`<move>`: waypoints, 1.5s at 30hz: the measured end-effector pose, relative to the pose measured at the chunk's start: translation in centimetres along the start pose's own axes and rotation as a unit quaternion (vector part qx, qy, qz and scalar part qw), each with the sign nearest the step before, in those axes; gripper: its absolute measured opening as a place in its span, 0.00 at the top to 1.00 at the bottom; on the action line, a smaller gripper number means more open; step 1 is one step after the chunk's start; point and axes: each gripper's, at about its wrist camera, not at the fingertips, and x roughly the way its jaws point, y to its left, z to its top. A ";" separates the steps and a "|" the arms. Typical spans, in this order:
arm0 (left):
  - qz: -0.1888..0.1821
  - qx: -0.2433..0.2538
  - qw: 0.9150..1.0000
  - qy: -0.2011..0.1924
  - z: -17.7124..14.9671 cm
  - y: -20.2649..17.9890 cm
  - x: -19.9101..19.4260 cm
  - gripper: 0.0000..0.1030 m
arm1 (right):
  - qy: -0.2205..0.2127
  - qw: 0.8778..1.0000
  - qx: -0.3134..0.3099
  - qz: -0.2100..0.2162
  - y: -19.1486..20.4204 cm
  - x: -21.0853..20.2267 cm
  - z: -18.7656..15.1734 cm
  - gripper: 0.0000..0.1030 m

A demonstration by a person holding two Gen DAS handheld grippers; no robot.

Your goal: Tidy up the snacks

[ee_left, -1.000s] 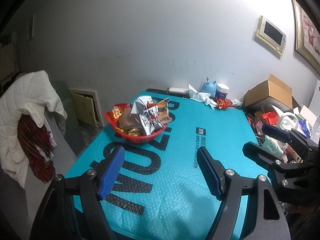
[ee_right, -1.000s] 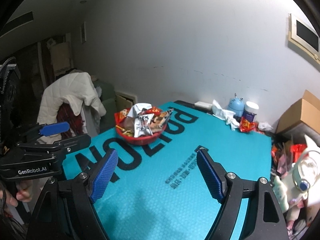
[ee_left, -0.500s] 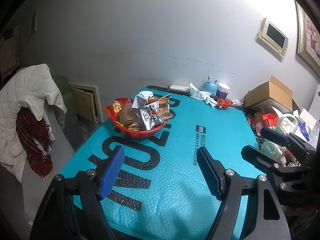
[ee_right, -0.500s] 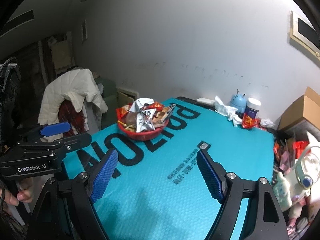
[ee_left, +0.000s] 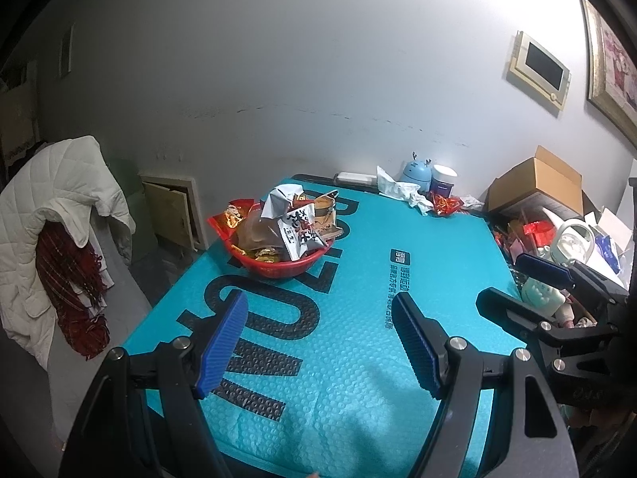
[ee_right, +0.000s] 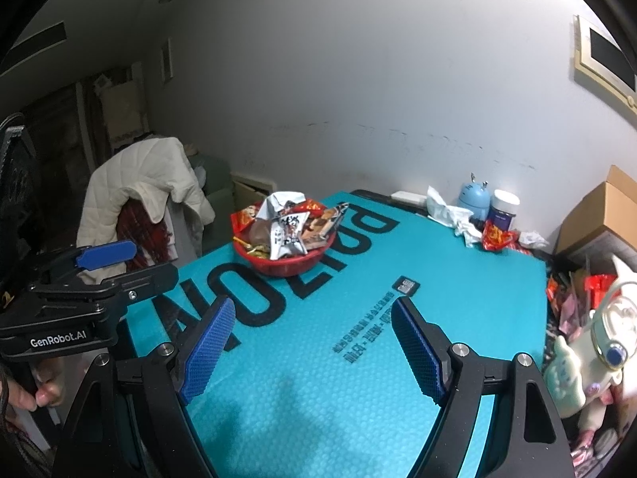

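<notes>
Views tilt slightly since earlier frame; basket sits higher, nothing else shifts. Red basket [ee_left: 274, 267] heaped with snack packets [ee_left: 300, 233] on table [ee_left: 358, 358], far-left, well ahead. Left hand-held gripper [ee_left: 318, 344] nearer; right hand-held gripper [ee_right: 312, 344] likewise spread, empty.

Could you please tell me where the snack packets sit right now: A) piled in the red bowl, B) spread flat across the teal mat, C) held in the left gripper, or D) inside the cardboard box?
A: the snack packets are heaped in the red bowl on the teal mat.
</notes>
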 end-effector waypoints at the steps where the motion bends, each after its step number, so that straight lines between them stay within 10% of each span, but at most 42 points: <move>1: 0.001 0.000 1.000 0.001 -0.1 0.0 0.0 0.28 | 0.000 1.000 0.000 0.000 0.0 0.0 0.0 0.21; 45: 0.007 -0.011 1.000 0.021 -0.7 -0.5 1.1 0.28 | 0.017 1.000 0.019 0.007 -1.4 0.8 -1.4 0.21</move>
